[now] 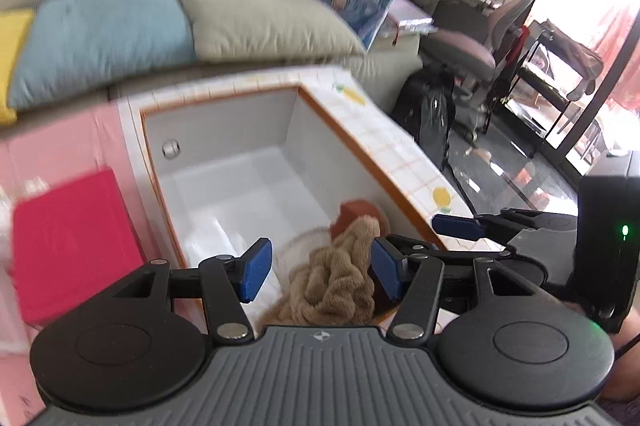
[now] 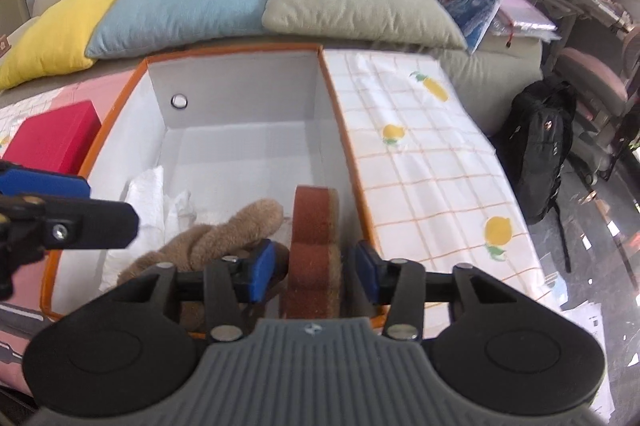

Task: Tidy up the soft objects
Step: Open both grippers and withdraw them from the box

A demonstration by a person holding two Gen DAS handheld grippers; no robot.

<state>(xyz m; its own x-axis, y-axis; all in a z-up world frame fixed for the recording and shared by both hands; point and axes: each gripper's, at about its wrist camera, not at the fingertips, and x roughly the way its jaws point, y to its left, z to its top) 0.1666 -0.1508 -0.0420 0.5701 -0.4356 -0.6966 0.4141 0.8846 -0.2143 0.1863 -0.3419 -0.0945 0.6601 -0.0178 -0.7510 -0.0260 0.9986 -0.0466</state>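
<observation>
On the left, a red box (image 2: 52, 141) lies outside the storage bin (image 2: 240, 65), perhaps because it is no soft thing. The left gripper (image 1: 316, 272) hovers with fingers apart astride the brown plush twist (image 1: 336, 282), which lies in the bin's near end. Just to its right the sponge (image 2: 316, 246) stands on edge near the bin's right wall, likely to save room; the right gripper (image 2: 314, 270) has fingers apart, straddling it. No readable writing shows.
</observation>
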